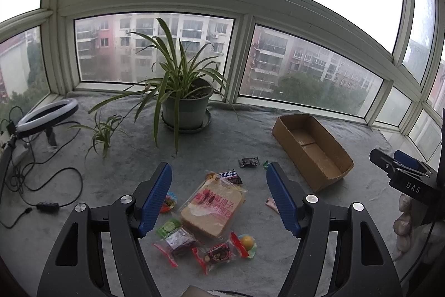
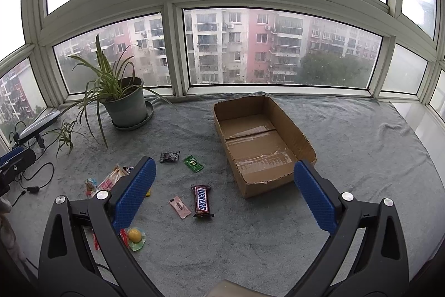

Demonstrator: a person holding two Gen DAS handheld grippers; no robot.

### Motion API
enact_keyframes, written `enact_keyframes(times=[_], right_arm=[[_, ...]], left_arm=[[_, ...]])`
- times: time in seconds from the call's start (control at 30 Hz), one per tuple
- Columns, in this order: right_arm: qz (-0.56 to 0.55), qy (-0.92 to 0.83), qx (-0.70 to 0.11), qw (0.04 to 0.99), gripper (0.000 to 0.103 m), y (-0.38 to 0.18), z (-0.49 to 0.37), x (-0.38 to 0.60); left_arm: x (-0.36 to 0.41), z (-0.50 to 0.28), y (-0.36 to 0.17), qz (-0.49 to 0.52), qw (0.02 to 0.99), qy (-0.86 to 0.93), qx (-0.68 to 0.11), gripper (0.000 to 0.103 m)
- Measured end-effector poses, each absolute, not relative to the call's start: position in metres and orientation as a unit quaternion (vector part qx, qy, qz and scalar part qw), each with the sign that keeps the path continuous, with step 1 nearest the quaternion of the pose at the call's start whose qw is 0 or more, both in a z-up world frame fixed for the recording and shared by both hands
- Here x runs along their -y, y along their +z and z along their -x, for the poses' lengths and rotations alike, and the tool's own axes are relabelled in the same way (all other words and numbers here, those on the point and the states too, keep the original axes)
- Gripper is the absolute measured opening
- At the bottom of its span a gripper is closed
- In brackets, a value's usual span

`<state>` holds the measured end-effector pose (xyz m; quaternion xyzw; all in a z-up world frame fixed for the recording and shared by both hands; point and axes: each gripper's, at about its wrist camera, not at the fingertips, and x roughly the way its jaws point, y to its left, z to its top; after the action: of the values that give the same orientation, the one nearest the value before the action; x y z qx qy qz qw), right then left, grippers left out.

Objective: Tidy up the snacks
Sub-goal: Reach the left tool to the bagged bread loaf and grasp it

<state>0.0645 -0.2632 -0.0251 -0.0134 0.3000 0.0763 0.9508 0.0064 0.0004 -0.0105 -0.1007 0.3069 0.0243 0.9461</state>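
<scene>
Both tongs are held spread and empty: the left gripper (image 1: 218,187) above a bread pack (image 1: 212,209) printed in red characters, the right gripper (image 2: 222,185) above a bar lettered "SNICKERS" (image 2: 202,200). "DAS" is read on the right tool. The cardboard box (image 2: 261,141) is seen empty beyond.

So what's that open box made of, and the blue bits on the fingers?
The open box looks like plain brown corrugated cardboard, matte: torn ragged rims and strips of clear tape across its bottom. The right gripper fingers carry blue pads with a fine raised grid, probably rubber or soft plastic for grip, on black arms that look like hard plastic. The left gripper looks the same.
</scene>
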Motion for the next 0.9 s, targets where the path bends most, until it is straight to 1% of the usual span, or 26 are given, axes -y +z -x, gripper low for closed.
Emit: enact_keyframes(times=[0.3,0.7,0.9], right_arm=[[0.008,0.091,-0.342,0.935,0.101,-0.050,-0.081,0.260],[-0.034,0.136,-0.415,0.899,0.101,-0.092,-0.112,0.244],[-0.009,0.177,-0.439,0.881,0.101,-0.109,-0.118,0.216]], left_arm=[[-0.016,-0.012,-0.025,0.114,0.937,0.035,-0.327,0.070],[-0.049,-0.020,-0.067,0.179,0.907,0.031,-0.379,0.071],[-0.056,-0.032,-0.092,0.212,0.888,0.012,-0.407,0.070]])
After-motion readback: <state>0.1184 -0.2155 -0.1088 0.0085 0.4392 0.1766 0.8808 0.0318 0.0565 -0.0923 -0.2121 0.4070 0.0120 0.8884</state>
